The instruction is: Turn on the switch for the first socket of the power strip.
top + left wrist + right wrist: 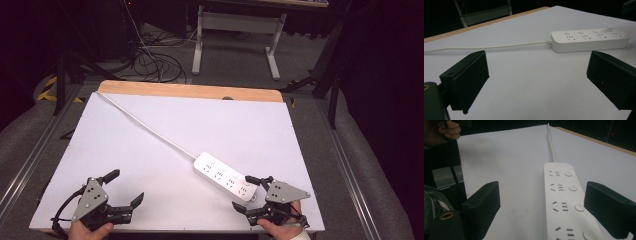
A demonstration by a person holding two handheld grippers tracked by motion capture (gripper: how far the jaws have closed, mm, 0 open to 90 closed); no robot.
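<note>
White sheeting covers the bench (pixel 150 150), with a strip of bare wood showing along its far edge; beyond it lie dark floor, loose cables and a grey metal frame. A long white plastic power strip with four socket groups and four round buttons (pixel 226 177) lies flat toward the near right corner of the bench. Its long axis runs diagonally: the free end points at the near right corner, and the corded end points toward the far left corner, where its thin white power cord (pixel 145 126) continues in a nearly straight line to the far left corner. The right claw (pixel 247 192) hovers just beside the free end of the strip, jaws apart, straddling that end without contact as far as can be judged. The left claw (pixel 126 189) rests near the near left corner, well apart from the strip, jaws also apart. Probable hazards: a grip closed across the narrow free end alone may let the smooth casing pivot or slip; a jaw landing on a button may press it; lifting or sliding the strip may drag the cord across the bench and pull the casing off line.
</note>
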